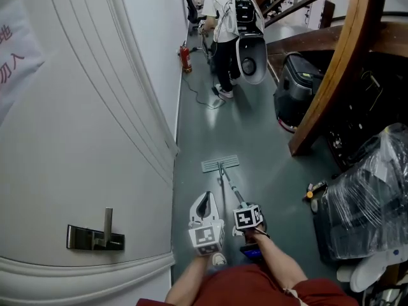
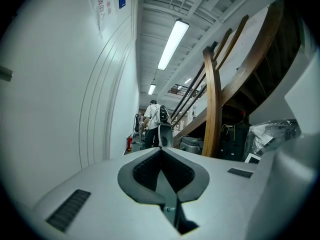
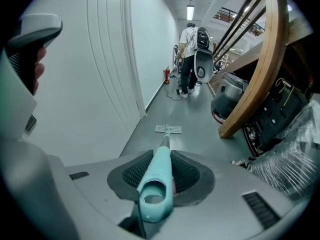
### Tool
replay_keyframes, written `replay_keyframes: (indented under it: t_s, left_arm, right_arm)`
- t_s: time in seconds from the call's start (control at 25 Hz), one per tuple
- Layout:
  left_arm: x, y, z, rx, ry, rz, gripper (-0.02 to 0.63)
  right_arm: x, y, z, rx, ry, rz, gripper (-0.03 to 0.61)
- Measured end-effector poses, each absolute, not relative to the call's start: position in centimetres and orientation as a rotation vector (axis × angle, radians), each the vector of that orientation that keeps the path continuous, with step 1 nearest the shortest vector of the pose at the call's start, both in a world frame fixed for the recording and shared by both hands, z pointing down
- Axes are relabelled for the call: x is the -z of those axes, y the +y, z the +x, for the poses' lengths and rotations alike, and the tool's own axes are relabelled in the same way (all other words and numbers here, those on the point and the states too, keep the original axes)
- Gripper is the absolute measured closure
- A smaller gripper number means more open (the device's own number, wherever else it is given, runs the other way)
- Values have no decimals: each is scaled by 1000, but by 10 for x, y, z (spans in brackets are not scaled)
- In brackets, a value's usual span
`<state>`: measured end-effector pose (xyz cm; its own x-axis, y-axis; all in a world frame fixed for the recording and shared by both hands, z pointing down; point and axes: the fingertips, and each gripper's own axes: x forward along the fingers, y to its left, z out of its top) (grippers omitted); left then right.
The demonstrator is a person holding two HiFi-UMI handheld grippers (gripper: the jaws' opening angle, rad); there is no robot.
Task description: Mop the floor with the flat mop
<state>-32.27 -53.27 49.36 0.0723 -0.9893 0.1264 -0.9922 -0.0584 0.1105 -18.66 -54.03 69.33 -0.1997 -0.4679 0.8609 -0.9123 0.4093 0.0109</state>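
Note:
The flat mop's grey head (image 1: 220,164) lies flat on the grey-green floor (image 1: 255,139) in front of me. Its pole (image 1: 231,187) slants back to my right gripper (image 1: 243,205). That gripper (image 3: 163,158) is shut on the teal handle (image 3: 158,181), whose hollow end sticks out towards the camera, and the mop head (image 3: 168,129) shows beyond it. My left gripper (image 1: 205,201) hangs just left of the pole, apart from it. In the left gripper view its jaws (image 2: 161,153) meet at the tip with nothing between them.
A white panelled wall (image 1: 95,120) with a metal handle (image 1: 95,236) runs along the left. A wooden stair beam (image 1: 331,81), a black machine (image 1: 296,88) and a plastic-wrapped load (image 1: 370,190) crowd the right. A person with a backpack (image 1: 229,24), a red extinguisher (image 1: 185,58) and a floor cable (image 1: 210,101) are ahead.

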Motion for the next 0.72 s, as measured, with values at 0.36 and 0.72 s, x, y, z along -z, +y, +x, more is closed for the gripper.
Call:
replay_keyframes:
  t_s: [0.36, 0.72]
  left_arm:
    - [-490, -617, -319, -37, -2079, 2125, 598]
    - [-482, -676, -302, -54, -2111, 2087, 598]
  right_arm:
    - [-695, -631, -184, -646, -1847, 1151, 460]
    - [-696, -694, -176, -624, -1871, 1113, 460]
